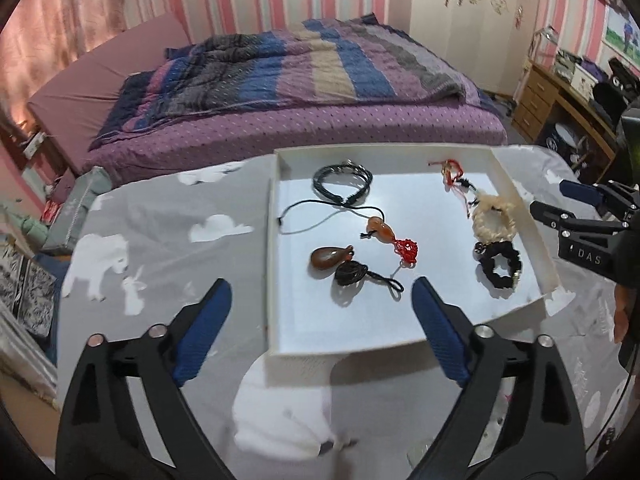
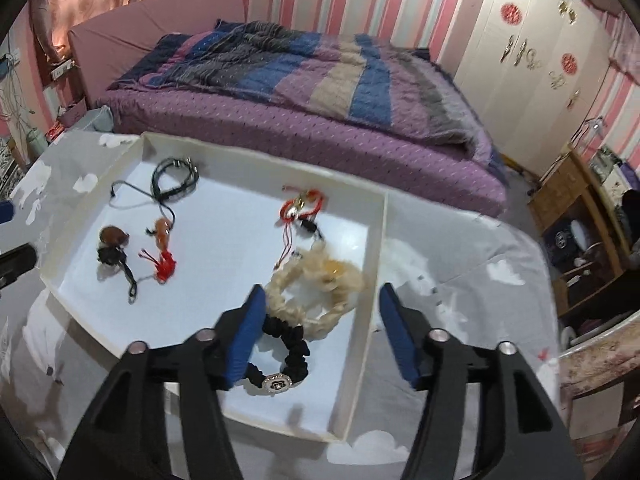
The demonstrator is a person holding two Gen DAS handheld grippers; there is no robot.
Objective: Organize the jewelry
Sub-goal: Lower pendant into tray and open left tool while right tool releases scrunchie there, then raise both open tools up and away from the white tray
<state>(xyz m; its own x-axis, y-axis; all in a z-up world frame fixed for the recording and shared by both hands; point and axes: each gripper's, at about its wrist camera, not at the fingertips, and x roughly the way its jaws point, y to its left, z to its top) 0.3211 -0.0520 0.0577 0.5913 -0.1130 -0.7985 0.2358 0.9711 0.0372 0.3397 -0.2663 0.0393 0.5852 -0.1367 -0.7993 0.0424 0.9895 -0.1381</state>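
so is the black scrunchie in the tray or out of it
In. The black scrunchie lies flat on the floor of the white tray, inside its right wall, next to the cream braided scrunchie; neither gripper holds it.

A striped quilt [image 1: 304,60] covers the purple bed [image 1: 280,136] beside a wooden desk [image 1: 560,104].

The letters "D A S" are read in white on the black body of the right gripper [image 1: 582,216], seen at the right edge of the left wrist view. Red round emblems on the wardrobe doors [image 2: 536,60] are noted in the right wrist view, but their characters cannot be made out. No other legible text is found.
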